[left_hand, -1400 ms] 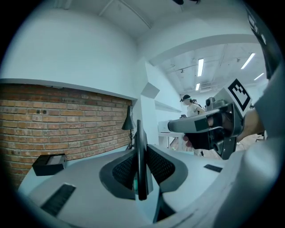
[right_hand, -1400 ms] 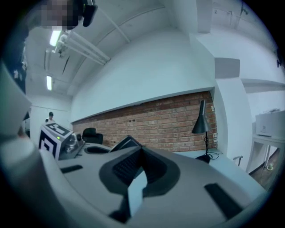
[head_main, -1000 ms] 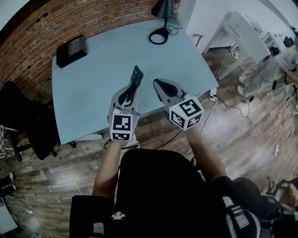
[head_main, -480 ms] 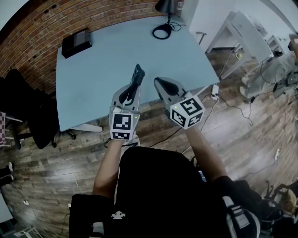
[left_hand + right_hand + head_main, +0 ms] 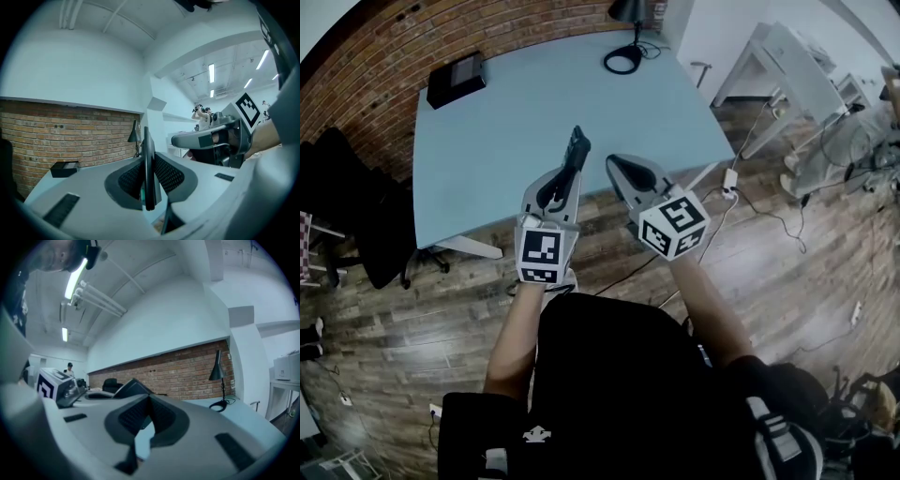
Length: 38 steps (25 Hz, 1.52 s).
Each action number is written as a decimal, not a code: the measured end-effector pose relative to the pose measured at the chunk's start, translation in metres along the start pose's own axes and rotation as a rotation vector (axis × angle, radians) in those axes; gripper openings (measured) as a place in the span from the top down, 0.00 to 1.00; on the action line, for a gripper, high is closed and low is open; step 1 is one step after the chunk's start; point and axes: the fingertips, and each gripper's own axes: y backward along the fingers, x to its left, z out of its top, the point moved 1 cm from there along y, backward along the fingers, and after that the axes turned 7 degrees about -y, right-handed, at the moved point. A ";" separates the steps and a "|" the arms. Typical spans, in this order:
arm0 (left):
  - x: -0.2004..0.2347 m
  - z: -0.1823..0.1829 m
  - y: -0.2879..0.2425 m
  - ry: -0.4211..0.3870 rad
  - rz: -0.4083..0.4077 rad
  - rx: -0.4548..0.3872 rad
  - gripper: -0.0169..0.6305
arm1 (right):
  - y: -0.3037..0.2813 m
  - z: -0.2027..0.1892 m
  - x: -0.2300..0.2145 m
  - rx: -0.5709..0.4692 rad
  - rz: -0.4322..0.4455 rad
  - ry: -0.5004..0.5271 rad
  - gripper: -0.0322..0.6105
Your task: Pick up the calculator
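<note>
Two handheld grippers pointed level and away from the person, over the near edge of a pale blue table point(image 5: 506, 122). The left gripper point(image 5: 569, 172) was clamped on the calculator point(image 5: 577, 148), a thin dark slab held on edge that stuck out past the fingertips toward the far side. In the left gripper view the slab stood upright in the middle of the jaws, with a mesh pad pressed against each face. The right gripper point(image 5: 614, 163) sat just to the right of the left one, near it but apart. Its jaws were together with nothing between them, as the right gripper view showed.

Well away from both, a black box point(image 5: 456, 80) lay at the table's far left corner. A black desk lamp point(image 5: 623, 58) stood at the far right corner, its ring base on the tabletop. A brick wall point(image 5: 356, 66) ran along the far side behind the table. A black chair point(image 5: 352, 211) stood on the wooden floor point(image 5: 769, 272) to the left of the table, and white furniture point(image 5: 787, 70) stood off to the right
</note>
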 end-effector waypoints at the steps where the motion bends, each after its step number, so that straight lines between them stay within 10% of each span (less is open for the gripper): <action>1: -0.002 0.001 0.002 0.000 0.002 -0.001 0.87 | 0.003 -0.001 0.001 0.001 0.001 0.000 0.94; 38: -0.021 0.008 0.057 0.023 -0.005 -0.027 0.87 | 0.040 -0.012 0.036 -0.010 -0.033 -0.013 0.94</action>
